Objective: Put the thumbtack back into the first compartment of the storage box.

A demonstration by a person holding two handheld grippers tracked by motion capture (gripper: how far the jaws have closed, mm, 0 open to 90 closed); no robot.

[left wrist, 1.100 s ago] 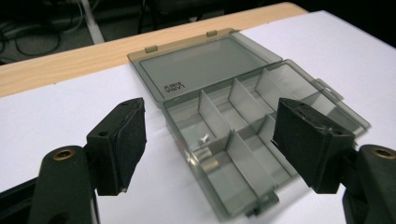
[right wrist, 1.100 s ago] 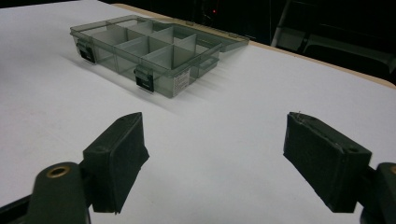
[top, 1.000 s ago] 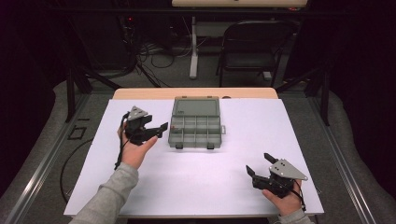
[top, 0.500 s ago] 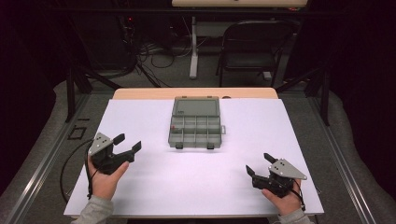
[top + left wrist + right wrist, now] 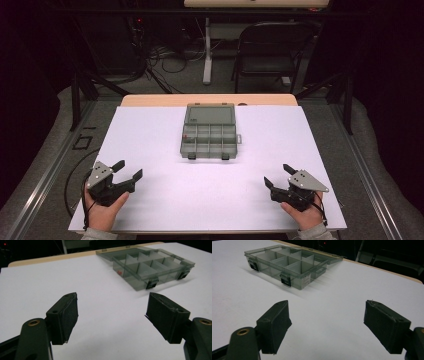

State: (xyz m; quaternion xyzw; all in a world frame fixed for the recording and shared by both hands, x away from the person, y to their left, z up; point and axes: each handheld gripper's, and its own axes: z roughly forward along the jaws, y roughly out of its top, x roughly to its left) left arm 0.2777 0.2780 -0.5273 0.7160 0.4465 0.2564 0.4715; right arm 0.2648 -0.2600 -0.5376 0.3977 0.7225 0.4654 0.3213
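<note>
- Our compartment box (image 5: 209,138) sits mid-table on the white table (image 5: 150,130), lid folded back, a small red piece (image 5: 119,272) in one compartment
- Our left hand-held gripper (image 5: 125,176) rests near the front left corner, jaws spread wide, holding nothing
- Our right hand-held gripper (image 5: 278,177) rests front right, equally agape and empty
- We judge the box work done or paused: both are well apart from it

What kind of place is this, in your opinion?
Probably a lab or recording workspace, not a home. A white-covered table holds one compartment box. Behind it are cables on the floor and a folding chair. Each hand holds an instrumented claw: left, right.
</note>
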